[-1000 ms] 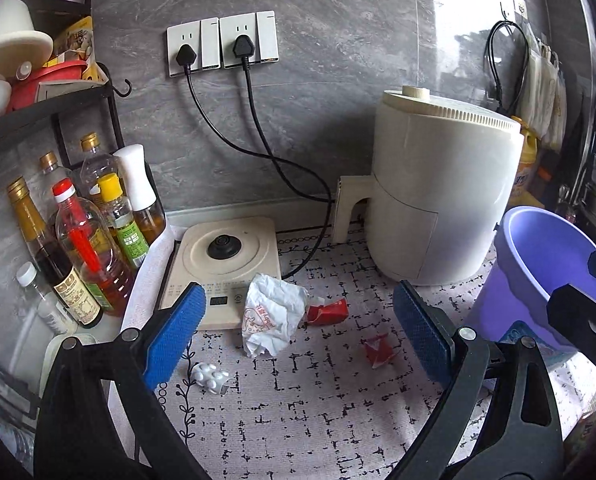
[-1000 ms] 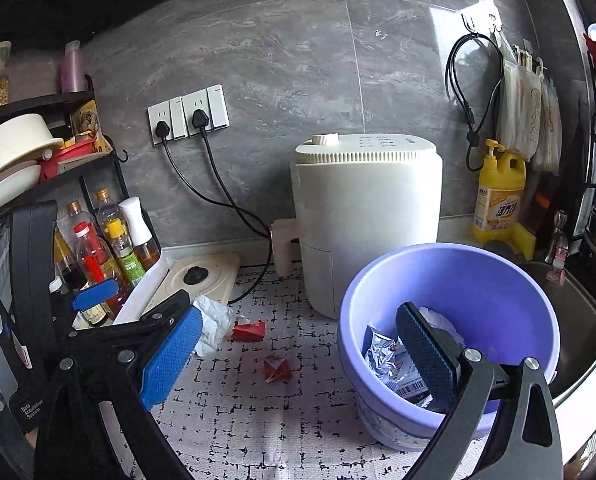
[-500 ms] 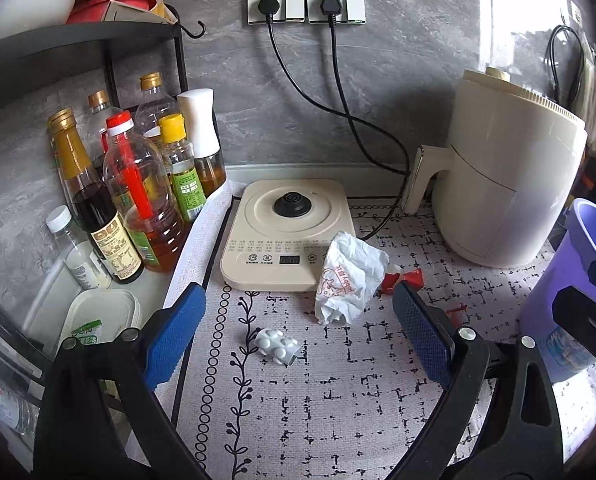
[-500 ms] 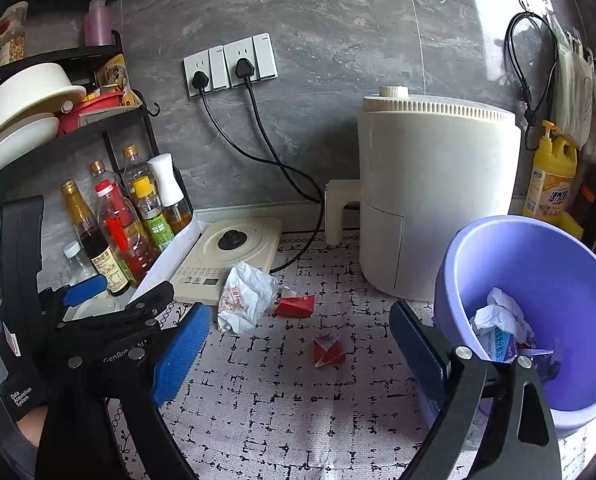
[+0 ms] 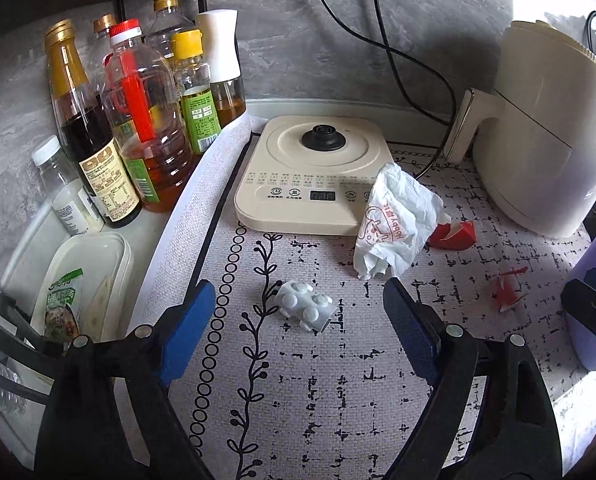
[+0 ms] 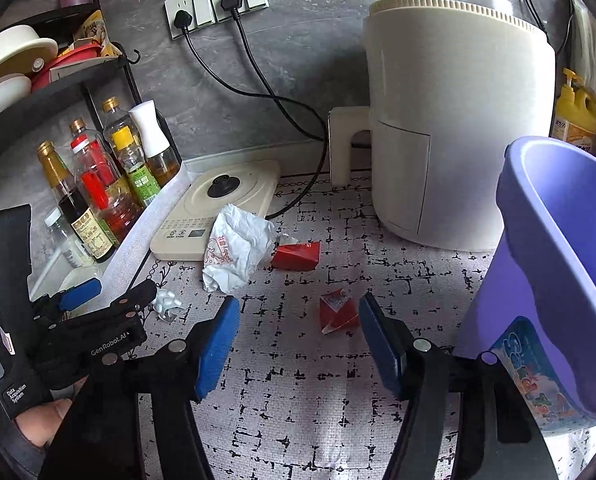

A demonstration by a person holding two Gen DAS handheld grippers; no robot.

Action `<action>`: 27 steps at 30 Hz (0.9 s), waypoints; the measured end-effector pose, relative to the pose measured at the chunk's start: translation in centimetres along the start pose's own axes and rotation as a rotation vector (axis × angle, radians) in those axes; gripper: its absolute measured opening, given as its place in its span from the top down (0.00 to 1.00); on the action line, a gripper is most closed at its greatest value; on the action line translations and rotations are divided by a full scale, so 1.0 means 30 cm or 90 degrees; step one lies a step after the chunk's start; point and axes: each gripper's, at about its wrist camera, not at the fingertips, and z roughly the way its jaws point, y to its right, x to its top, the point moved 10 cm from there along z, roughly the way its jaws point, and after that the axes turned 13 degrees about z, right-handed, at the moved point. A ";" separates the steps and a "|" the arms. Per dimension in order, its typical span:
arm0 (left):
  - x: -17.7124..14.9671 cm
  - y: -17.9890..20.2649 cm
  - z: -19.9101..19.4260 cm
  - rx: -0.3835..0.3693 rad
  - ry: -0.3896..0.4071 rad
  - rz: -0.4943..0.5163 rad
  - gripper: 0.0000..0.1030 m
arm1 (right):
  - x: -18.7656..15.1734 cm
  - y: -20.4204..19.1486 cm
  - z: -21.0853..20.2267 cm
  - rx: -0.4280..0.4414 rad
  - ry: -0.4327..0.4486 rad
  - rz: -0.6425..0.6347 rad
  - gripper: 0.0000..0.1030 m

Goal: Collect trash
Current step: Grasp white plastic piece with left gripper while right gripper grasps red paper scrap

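Left gripper [image 5: 298,320], jaws apart, frames a small white blister pack [image 5: 304,310] lying on the patterned mat [image 5: 298,400]. Right gripper [image 6: 298,334], jaws likewise apart, frames a crumpled red wrapper [image 6: 336,312]. Crumpled white paper [image 5: 396,220] lies at one o'clock of the blister pack, against the kettle base [image 5: 310,176]; the purple bin [image 6: 558,280] stands at three o'clock. All pieces appear light and crushable; the pack's thin edges probably offer the surest hold.

1. Grey marbled wall [image 6: 318,60]; double socket [image 6: 218,4], two black plugs in.
2. Patterned white mat [image 5: 318,380] covers the counter.
3. Black rack [image 6: 78,76], left.
4. Bright glare, upper right.
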 end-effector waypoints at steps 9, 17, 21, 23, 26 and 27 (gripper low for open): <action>-0.046 -0.002 0.126 0.021 -0.058 0.007 0.27 | -0.048 0.027 0.090 -0.007 -0.027 0.017 0.45; -0.068 0.008 0.183 0.031 -0.087 0.009 0.60 | -0.035 0.061 0.162 -0.040 -0.034 0.019 0.45; -0.038 0.044 0.157 0.036 -0.064 0.031 0.60 | -0.030 0.074 0.191 -0.051 -0.034 0.016 0.45; -0.024 0.063 0.148 0.036 -0.055 0.040 0.60 | -0.030 0.089 0.206 -0.057 -0.039 0.021 0.45; 0.000 0.091 0.144 0.033 -0.048 0.050 0.60 | -0.032 0.109 0.225 -0.063 -0.045 0.027 0.45; 0.007 0.099 0.144 0.034 -0.046 0.054 0.60 | -0.032 0.115 0.232 -0.065 -0.047 0.030 0.45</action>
